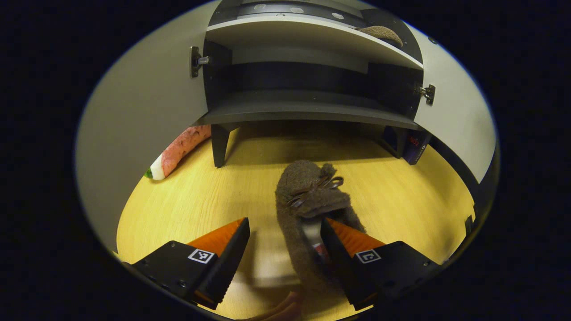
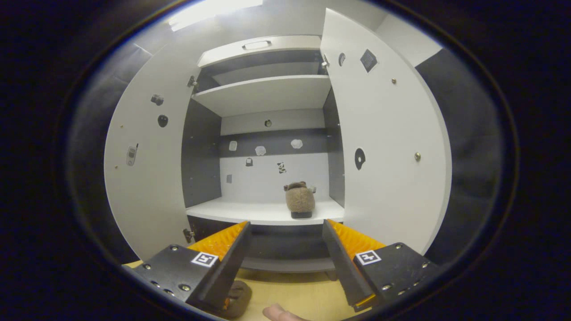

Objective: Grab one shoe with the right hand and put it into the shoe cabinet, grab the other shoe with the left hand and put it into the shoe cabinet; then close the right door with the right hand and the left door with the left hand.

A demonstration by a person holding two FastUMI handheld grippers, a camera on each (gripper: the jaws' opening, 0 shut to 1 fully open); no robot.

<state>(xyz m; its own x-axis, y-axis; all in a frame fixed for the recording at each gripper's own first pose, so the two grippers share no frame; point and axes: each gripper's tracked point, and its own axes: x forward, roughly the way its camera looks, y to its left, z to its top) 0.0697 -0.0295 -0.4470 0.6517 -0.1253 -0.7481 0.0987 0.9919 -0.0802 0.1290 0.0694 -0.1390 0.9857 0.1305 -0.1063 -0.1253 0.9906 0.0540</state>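
A brown fuzzy slipper with a small bow lies on the wooden floor in front of the shoe cabinet. My left gripper is open around the slipper's left side: one finger sits in its opening, the other stands clear on the left. A second brown slipper rests on an upper shelf. In the right gripper view that slipper sits on the white shelf, at its right end. My right gripper hangs open and empty in front of the cabinet, below that shelf.
Both cabinet doors stand wide open: left door, right door. A carrot-shaped plush lies beside the cabinet's left leg, and a dark box by the right leg. A person's fingertip shows at the bottom edge.
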